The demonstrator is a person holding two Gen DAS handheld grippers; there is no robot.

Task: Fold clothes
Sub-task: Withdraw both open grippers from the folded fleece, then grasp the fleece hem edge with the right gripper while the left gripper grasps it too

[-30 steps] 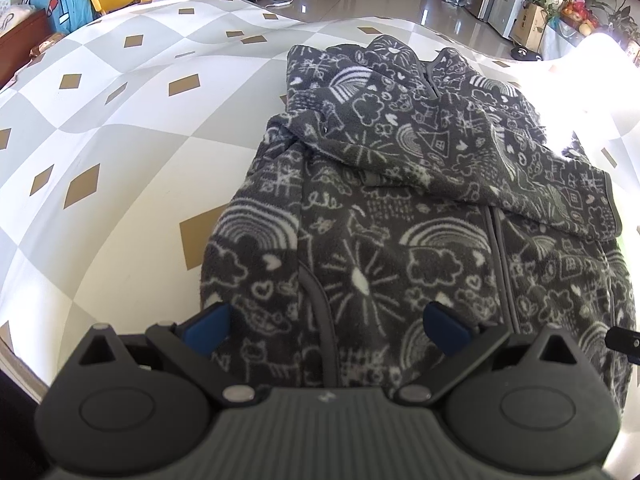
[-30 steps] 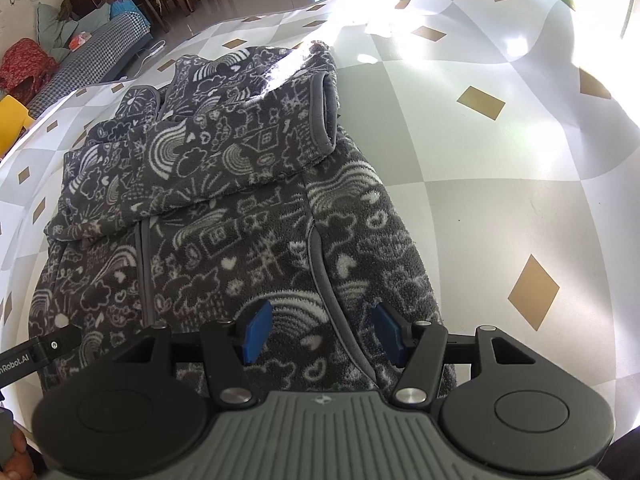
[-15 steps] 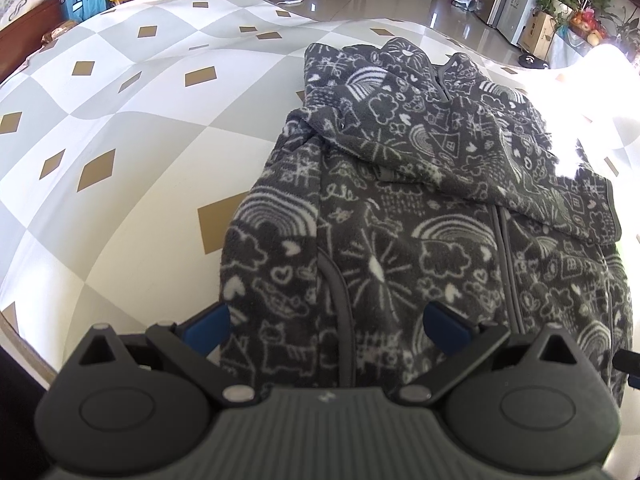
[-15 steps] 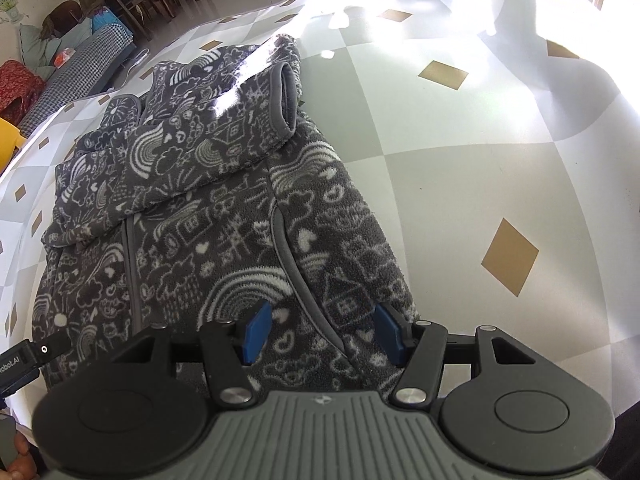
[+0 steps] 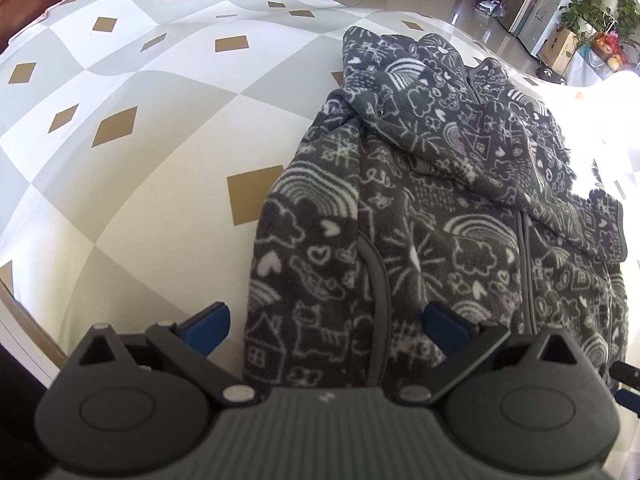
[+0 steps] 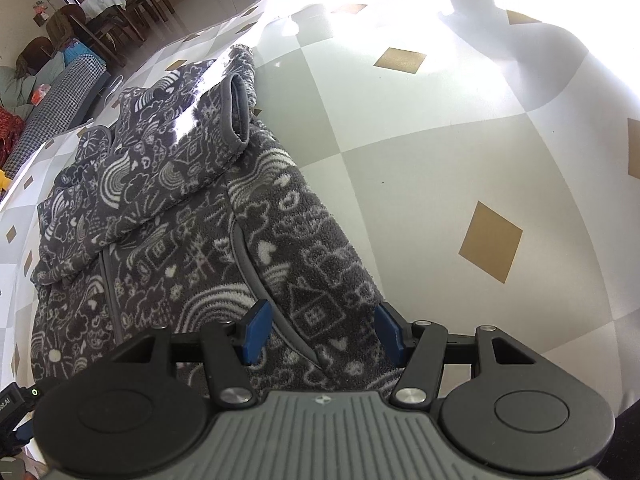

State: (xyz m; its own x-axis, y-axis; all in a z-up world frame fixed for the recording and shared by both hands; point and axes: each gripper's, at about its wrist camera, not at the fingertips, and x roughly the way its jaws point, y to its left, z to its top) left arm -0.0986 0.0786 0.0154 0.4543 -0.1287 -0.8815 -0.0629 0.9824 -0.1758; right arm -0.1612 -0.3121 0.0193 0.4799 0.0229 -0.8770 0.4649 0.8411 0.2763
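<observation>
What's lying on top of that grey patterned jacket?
A sleeve of the jacket itself is folded across its chest, cuff toward the right side. Below it the zip shows. Whatever the sleeve covers is hidden. Under the jacket lies a checked cloth.

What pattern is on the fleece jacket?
Dark grey fleece jacket with white doodles: rainbows, hearts, clouds, houses. Clearest in the left wrist view.

1 fleece jacket (image 5: 460,216) w/ 2 sleeves folded across the chest, on 1 checked tablecloth (image 5: 160,128). 2 grippers: left gripper (image 5: 326,326), right gripper (image 6: 320,330), 2 blue pads each. Bkgd, left-wrist view: 1 fridge (image 5: 544,8), 1 cardboard box (image 5: 558,46), 1 potted plant (image 5: 608,4).
</observation>
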